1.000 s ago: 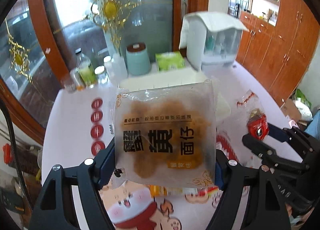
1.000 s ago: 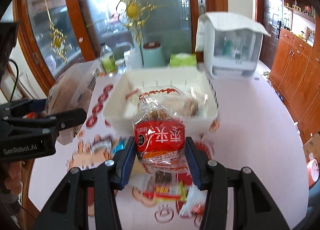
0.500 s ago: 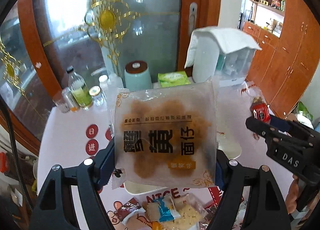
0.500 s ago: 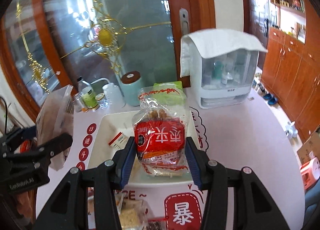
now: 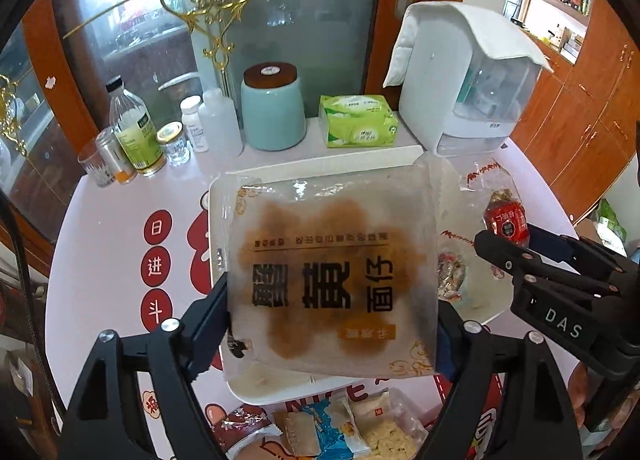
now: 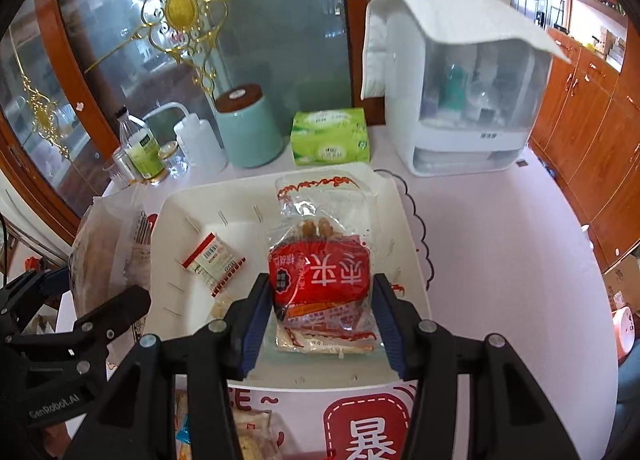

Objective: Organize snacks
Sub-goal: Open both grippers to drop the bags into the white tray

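Two packets over white tray (image 6: 412, 244): left gripper (image 5: 332, 324), jaws just widening, clasps flat noodle-snack packet (image 5: 328, 280); right gripper (image 6: 320, 320), loosening, clasps red-label bag (image 6: 320, 272), each directly above the tray floor

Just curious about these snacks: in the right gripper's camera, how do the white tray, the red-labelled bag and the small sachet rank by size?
1. white tray
2. red-labelled bag, held nearer the camera, so it looks enlarged
3. small sachet, lying in the tray
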Available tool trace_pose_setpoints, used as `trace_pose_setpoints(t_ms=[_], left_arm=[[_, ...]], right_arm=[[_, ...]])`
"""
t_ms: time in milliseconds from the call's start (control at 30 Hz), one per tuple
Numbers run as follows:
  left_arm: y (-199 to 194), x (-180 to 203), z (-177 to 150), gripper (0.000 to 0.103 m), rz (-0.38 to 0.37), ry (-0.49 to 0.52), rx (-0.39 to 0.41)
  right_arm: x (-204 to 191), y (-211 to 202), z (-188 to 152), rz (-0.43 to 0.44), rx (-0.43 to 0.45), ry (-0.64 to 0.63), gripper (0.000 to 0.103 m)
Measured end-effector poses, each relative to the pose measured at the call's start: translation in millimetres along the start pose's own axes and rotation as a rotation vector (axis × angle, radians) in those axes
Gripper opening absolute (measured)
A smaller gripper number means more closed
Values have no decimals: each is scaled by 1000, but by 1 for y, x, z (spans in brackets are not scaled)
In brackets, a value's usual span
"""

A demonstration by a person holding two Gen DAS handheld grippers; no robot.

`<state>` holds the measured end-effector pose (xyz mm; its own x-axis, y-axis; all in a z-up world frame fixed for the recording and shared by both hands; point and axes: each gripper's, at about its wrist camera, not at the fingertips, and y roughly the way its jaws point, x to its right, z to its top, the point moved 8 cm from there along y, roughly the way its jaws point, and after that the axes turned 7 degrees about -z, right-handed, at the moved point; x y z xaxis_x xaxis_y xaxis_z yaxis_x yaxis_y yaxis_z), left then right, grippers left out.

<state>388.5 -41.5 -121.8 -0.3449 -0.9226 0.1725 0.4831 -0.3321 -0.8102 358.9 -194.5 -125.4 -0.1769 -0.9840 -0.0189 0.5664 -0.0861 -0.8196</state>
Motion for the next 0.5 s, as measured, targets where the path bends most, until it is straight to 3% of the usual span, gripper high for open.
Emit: trace_pose_setpoints(t_ms=[167,233,500], left_arm=[[6,1,-1,91,-46,-26,-17],[5,2,0,91,-51,-28,-7],[-3,5,-2,91,-59,-45,21]], right_arm=[[-2,7,-3,47,-17,25,58],[-1,8,-4,55,-21,40,67],[6,5,-11,95,-43,105,69]])
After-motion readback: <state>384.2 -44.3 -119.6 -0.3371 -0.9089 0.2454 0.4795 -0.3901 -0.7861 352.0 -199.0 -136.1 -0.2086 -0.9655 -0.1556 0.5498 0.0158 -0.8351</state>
